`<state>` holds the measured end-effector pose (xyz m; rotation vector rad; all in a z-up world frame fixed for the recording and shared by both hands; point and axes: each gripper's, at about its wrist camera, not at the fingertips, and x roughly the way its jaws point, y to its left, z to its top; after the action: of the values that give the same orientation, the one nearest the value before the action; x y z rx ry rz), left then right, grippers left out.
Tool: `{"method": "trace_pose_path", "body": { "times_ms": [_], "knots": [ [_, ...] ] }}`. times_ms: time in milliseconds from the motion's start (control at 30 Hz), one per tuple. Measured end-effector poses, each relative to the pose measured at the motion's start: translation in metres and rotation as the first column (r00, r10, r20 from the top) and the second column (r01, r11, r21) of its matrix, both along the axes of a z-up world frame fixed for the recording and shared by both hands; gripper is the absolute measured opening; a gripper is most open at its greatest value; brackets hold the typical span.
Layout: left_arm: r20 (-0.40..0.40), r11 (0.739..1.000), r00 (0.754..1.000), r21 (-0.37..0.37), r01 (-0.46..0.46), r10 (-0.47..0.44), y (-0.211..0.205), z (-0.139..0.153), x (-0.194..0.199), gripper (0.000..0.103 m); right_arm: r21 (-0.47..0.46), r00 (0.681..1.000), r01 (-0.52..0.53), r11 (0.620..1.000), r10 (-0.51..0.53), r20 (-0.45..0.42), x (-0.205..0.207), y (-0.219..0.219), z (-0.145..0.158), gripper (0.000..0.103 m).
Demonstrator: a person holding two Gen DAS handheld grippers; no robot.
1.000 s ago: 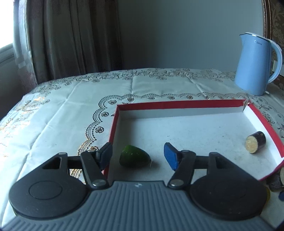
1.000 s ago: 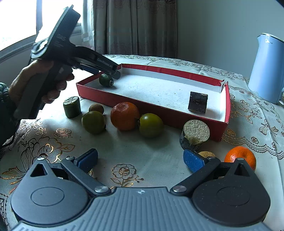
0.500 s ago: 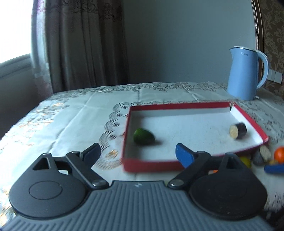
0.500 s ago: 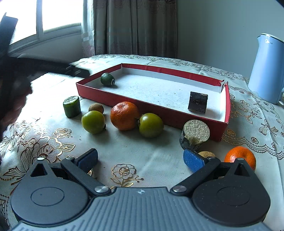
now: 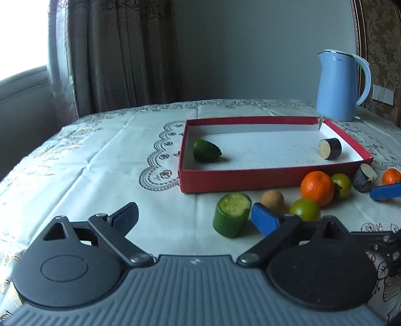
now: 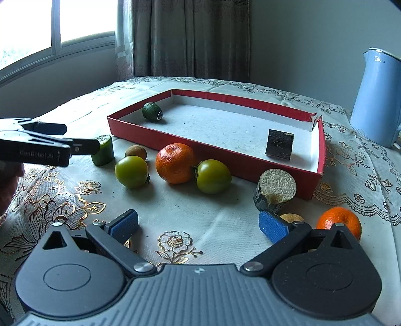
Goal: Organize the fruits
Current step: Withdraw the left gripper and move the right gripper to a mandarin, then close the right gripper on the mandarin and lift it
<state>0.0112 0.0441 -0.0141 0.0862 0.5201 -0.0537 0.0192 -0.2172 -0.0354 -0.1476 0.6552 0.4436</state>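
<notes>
A red box [image 5: 250, 181] [image 6: 175, 140] holds a green fruit [image 5: 206, 150] [image 6: 152, 112] and a dark eggplant piece [image 5: 330, 148] [image 6: 279, 144]. In front of it lie a cucumber piece [image 5: 231, 218] [image 6: 103, 150], a brown fruit [image 5: 272, 199], two green tomatoes [image 5: 304, 209] [image 6: 213, 176], two oranges [image 5: 317, 188] [image 6: 338, 220] and an eggplant stub [image 6: 274, 190]. My left gripper [image 5: 195, 218] is low over the cloth, its jaws opening. The cucumber piece stands just inside its right finger, unpressed. My right gripper [image 6: 199, 224] is open over bare cloth, holding nothing.
A blue kettle [image 5: 338, 87] [image 6: 376, 100] stands behind the box's far right corner. Curtains and a window [image 6: 82, 20] are at the back left. The lace tablecloth [image 5: 87, 155] runs left to the table edge. A hand [image 6: 7, 185] holds the left gripper.
The left gripper pulled back out of the box, leaving the green fruit inside, and its jaws widened. It now sits by the cucumber piece. The right gripper has not moved.
</notes>
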Motion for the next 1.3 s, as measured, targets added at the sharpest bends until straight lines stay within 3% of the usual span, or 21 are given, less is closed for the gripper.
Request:
{"method": "trace_pose_path", "body": {
  "times_ms": [200, 333, 500, 667, 800, 967, 1133, 1233, 1300],
  "knots": [
    [0.003, 1.000, 1.000, -0.008, 0.013, -0.013, 0.002, -0.010, 0.000, 0.099, -0.027, 0.997, 0.030, 0.999, -0.028, 0.069, -0.012, 0.003, 0.005, 0.103],
    [-0.016, 0.999, 1.000, -0.032, 0.026, -0.026, 0.005, -0.012, 0.003, 0.099, 0.023, 0.995, 0.014, 1.000, -0.016, 0.099, -0.039, -0.002, 0.012, 0.103],
    [-0.031, 0.998, 0.999, -0.055, 0.039, -0.041, 0.007, -0.013, 0.006, 0.100, 0.006, 0.970, 0.158, 0.987, -0.157, 0.185, -0.062, -0.019, 0.025, 0.103],
    [-0.026, 0.996, 0.999, -0.078, 0.040, -0.042, 0.010, -0.012, 0.006, 0.101, -0.008, 0.920, 0.345, 0.939, -0.336, 0.201, -0.053, -0.044, 0.025, 0.102],
    [-0.030, 0.996, 0.999, -0.078, 0.040, -0.043, 0.010, -0.012, 0.007, 0.103, 0.036, 0.894, 0.407, 0.913, -0.406, 0.188, -0.045, -0.063, 0.026, 0.096],
    [-0.030, 0.996, 0.998, -0.075, 0.046, -0.048, 0.009, -0.012, 0.006, 0.103, 0.015, 0.852, 0.503, 0.864, -0.499, 0.161, -0.026, -0.077, 0.019, 0.080],
    [-0.034, 0.997, 0.998, -0.068, 0.040, -0.043, 0.008, -0.013, 0.007, 0.103, 0.012, 0.864, 0.492, 0.871, -0.490, 0.119, -0.013, -0.077, 0.011, 0.067],
    [-0.040, 0.997, 0.998, -0.067, 0.041, -0.044, 0.008, -0.013, 0.008, 0.103, 0.002, 0.865, 0.493, 0.870, -0.490, 0.108, -0.006, -0.075, 0.008, 0.065],
    [-0.045, 0.997, 0.998, -0.065, 0.045, -0.048, 0.007, -0.014, 0.009, 0.103, -0.006, 0.870, 0.487, 0.874, -0.484, 0.089, -0.003, -0.073, 0.006, 0.056]
  ]
}}
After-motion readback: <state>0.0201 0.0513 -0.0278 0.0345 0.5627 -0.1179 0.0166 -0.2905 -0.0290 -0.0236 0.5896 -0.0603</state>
